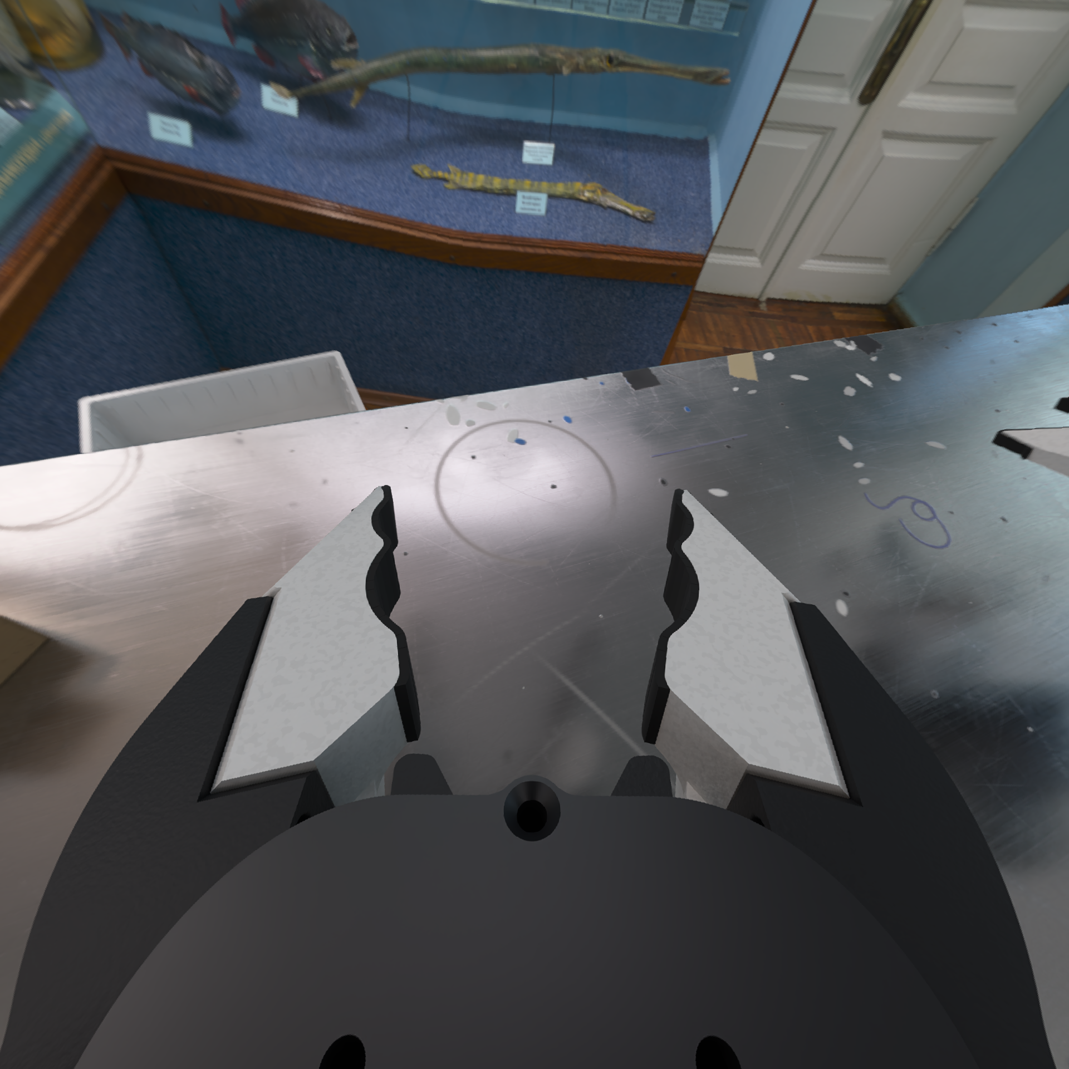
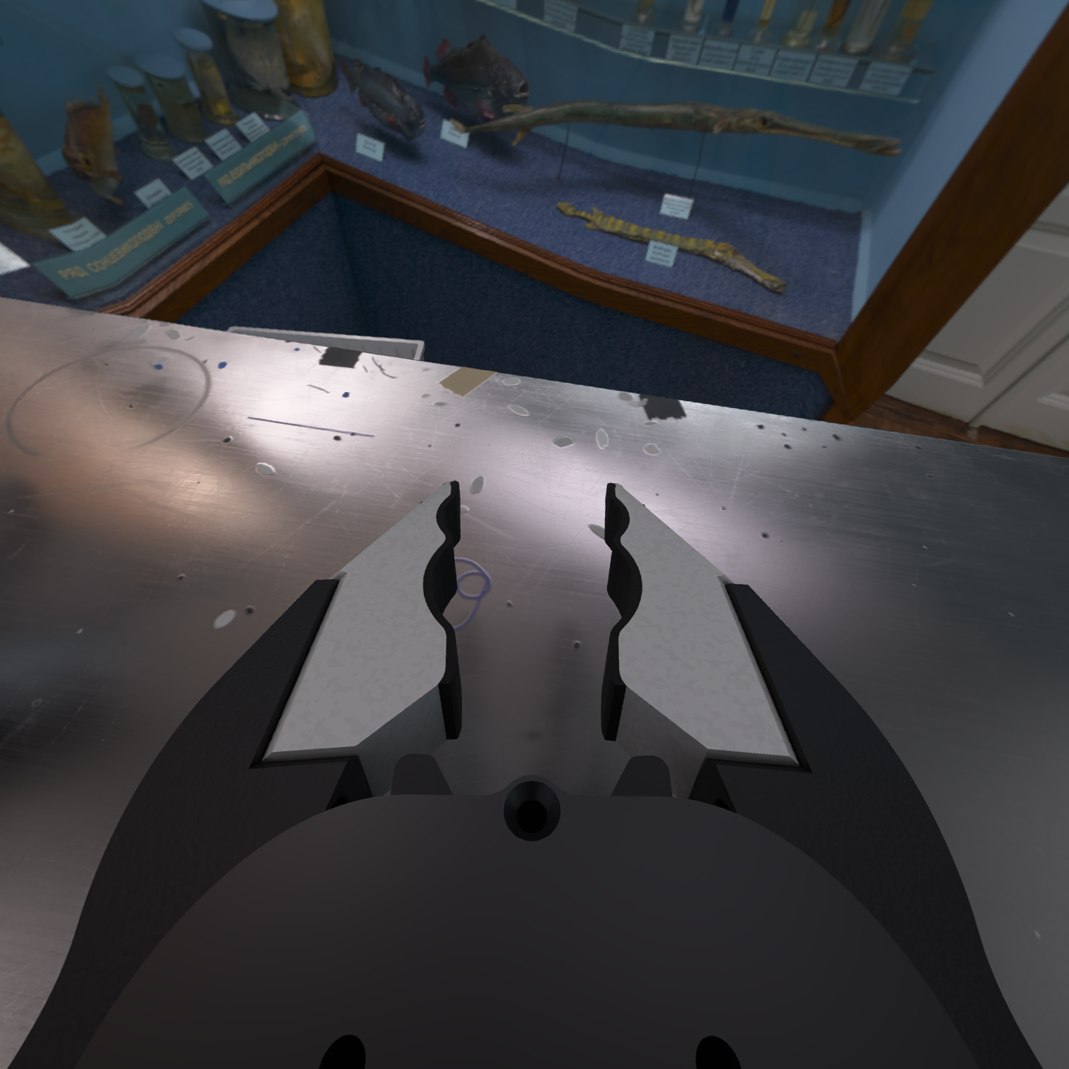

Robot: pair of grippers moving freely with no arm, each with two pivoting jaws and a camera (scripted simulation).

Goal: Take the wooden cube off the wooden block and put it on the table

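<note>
In the left wrist view, a pale tan corner is seen at the far left edge, resting on the table; whether it belongs to the wooden block cannot be told, and neither the cube nor the block is clearly shown in either view. A white bin is seen beyond the table's far edge, left of centre. The left gripper is held above the scratched metal surface with its jaws spread wide and nothing between them. A faint ring mark is seen on the metal just past the fingertips, and a blue scribble lies to the right. At the far right edge, a finger tip of the other gripper is partly shown.

In the right wrist view, the same ring mark is seen at the left of the table. A rim of the white bin shows behind the far edge. The right gripper is held over the table with its jaws parted, less widely than the left one, and nothing is gripped. A small purple loop drawn on the metal lies beside the inner face of its left finger. Behind the table, a display case with mounted fish is seen.
</note>
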